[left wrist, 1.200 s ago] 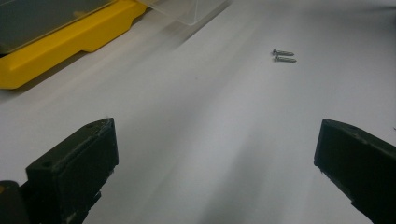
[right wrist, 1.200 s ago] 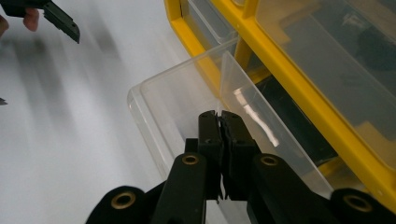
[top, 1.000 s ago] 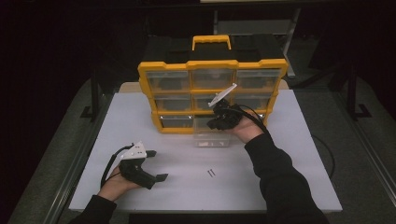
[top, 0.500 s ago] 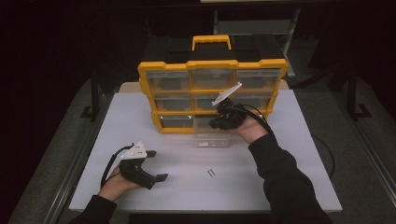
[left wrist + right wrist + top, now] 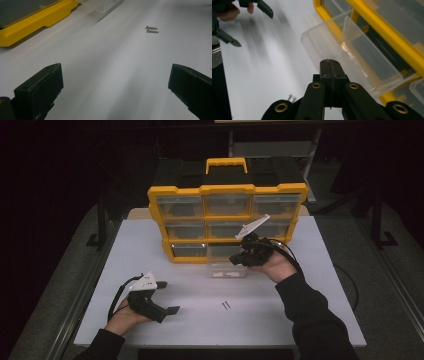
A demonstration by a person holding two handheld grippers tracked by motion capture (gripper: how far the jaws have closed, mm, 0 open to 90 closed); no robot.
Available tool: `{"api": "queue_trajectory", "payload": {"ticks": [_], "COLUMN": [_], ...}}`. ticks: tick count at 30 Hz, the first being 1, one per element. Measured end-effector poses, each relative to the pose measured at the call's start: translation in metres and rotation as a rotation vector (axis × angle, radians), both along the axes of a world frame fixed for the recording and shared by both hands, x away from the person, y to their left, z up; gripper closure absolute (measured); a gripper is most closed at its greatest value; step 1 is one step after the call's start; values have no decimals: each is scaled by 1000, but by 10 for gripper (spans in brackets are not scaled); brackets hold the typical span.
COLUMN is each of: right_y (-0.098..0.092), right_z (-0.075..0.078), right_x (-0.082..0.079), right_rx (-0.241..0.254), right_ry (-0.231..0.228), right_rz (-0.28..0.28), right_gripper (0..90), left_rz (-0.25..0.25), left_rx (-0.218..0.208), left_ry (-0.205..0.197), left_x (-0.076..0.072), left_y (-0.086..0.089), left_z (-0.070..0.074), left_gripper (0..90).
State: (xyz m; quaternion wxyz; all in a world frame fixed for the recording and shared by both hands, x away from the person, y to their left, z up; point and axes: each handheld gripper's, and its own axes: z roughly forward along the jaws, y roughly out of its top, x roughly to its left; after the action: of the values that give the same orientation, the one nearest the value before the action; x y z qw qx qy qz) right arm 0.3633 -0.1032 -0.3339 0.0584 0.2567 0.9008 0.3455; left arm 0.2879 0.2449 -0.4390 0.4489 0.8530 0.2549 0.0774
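White tabletop (image 5: 310, 285) under a dark room carries an upright yellow plastic organiser case with clear drawer fronts (image 5: 227, 222), and from the high view its bottom middle clear plastic drawer (image 5: 227, 268) juts out onto the table; the right gripper (image 5: 239, 258) sits just at that drawer's front, while the left gripper (image 5: 170, 310) rests low near the front edge, well apart from two small dark metal screws (image 5: 226, 305) lying loose between the hands. From the left gripper view, the jaws stand spread wide with nothing between them, and the screws (image 5: 152, 29) lie side by side ahead on bare table, the drawer's corner (image 5: 102, 5) farther off. From the right gripper view, the jaws are pressed together with nothing between them, just beside the drawer wall (image 5: 329, 40). My worry: a closed tip nudging that light drawer could slide or tip it off its slot, and the screws, being small and round, could roll or skid away if a jaw comes down on them crookedly.
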Motion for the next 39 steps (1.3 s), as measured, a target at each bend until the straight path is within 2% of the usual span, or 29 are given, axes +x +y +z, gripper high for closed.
{"api": "queue_trajectory", "payload": {"ticks": [10,22,39], "right_y": [-9,-12,-11], "right_z": [-16,-34,-63], "right_x": [-21,-35,-48], "right_rx": [-2,-10,1], "right_ry": [12,14,9], "right_rz": [7,4,-6], "right_gripper": [884,883,685], "left_rz": [2,1,-2], "left_rx": [-1,1,10], "left_ry": [2,2,3], "left_x": [0,0,0], "left_y": [-1,0,-1], "left_z": [0,-1,-2], "left_gripper": [0,0,0]}}
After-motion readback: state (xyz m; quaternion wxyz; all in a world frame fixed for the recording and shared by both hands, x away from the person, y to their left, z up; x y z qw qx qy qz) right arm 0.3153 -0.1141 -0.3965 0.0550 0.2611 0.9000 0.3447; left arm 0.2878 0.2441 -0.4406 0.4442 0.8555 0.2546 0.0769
